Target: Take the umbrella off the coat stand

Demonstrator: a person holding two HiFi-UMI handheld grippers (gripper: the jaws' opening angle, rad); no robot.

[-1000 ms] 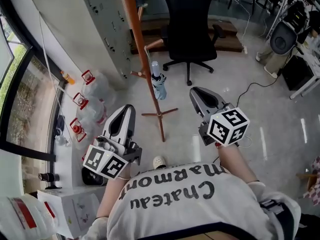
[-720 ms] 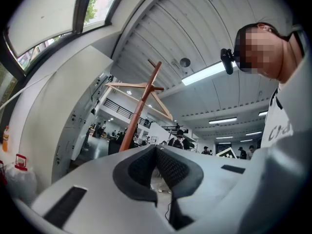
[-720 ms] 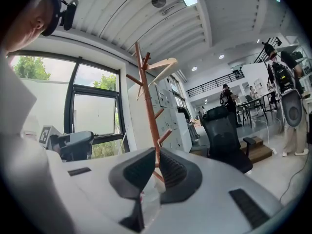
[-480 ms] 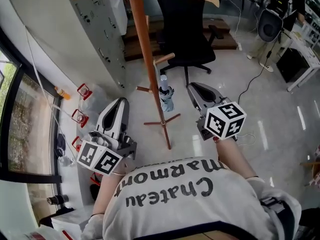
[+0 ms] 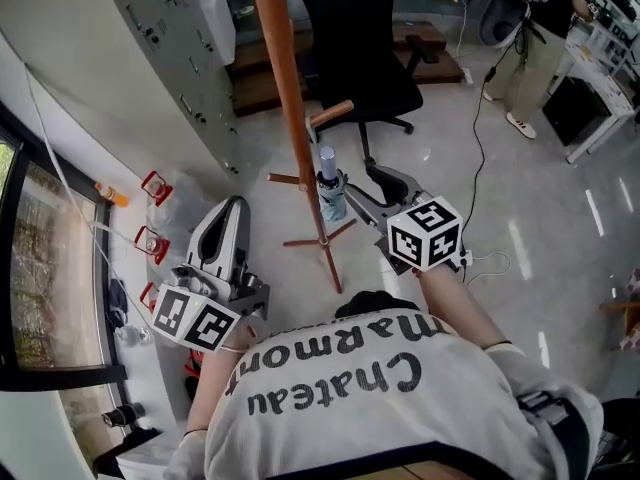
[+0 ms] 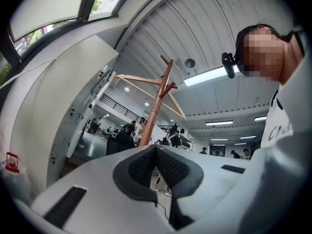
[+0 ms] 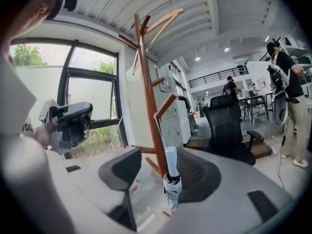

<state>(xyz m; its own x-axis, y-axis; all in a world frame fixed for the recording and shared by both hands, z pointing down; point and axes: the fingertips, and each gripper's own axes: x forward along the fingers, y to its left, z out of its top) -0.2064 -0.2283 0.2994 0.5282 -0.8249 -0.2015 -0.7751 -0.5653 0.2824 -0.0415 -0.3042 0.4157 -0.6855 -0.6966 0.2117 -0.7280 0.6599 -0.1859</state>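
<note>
A wooden coat stand (image 5: 285, 88) rises in front of me. A small folded pale blue umbrella (image 5: 330, 190) with a white handle hangs upright by a cord from a low peg (image 5: 330, 115), close to the pole. My right gripper (image 5: 362, 190) is level with it, just to its right. Its jaws have just been opening and stand wide apart. In the right gripper view the umbrella (image 7: 171, 174) shows in the gap of the right gripper (image 7: 156, 172), untouched by the pads. My left gripper (image 5: 230, 210) hangs left of the stand, shut and empty, pointing past the pole (image 6: 156, 116).
A black office chair (image 5: 360, 58) stands behind the stand, and a grey locker (image 5: 180, 48) is at its left. The stand's feet (image 5: 325, 238) spread over the floor. A cable (image 5: 480, 148) runs across the floor on the right. A person (image 5: 530, 58) stands at the far right.
Both grippers have come closer to the coat stand. The right gripper has moved up beside the umbrella and its jaws have gone from shut to wide open.
</note>
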